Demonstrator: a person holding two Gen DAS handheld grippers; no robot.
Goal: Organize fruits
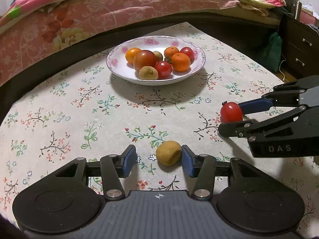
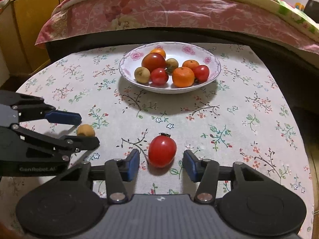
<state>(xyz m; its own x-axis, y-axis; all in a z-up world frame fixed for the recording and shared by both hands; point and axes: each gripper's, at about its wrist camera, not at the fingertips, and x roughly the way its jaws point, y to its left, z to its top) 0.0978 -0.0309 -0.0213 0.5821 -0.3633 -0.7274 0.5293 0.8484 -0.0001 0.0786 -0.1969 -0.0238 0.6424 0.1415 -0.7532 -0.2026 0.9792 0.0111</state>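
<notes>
A white floral plate (image 1: 117, 73) (image 2: 214, 73) at the table's far side holds several tomatoes, oranges and small brown fruits. My left gripper (image 1: 158, 159) is open around a small brown fruit (image 1: 168, 153) on the cloth; its right pad touches the fruit, the left pad stands apart. The same fruit shows in the right wrist view (image 2: 85, 130) between the left gripper's fingers. My right gripper (image 2: 161, 162) is open around a red tomato (image 2: 161, 151) lying on the cloth, with gaps on both sides. In the left wrist view the tomato (image 1: 231, 112) sits between the right gripper's fingers (image 1: 232, 115).
The table has a flower-print cloth (image 1: 79, 119). A bed with pink floral bedding (image 1: 99, 10) runs along the far edge. A dark drawer unit (image 1: 299, 45) stands at the right, a yellow cabinet (image 2: 26, 29) at the left.
</notes>
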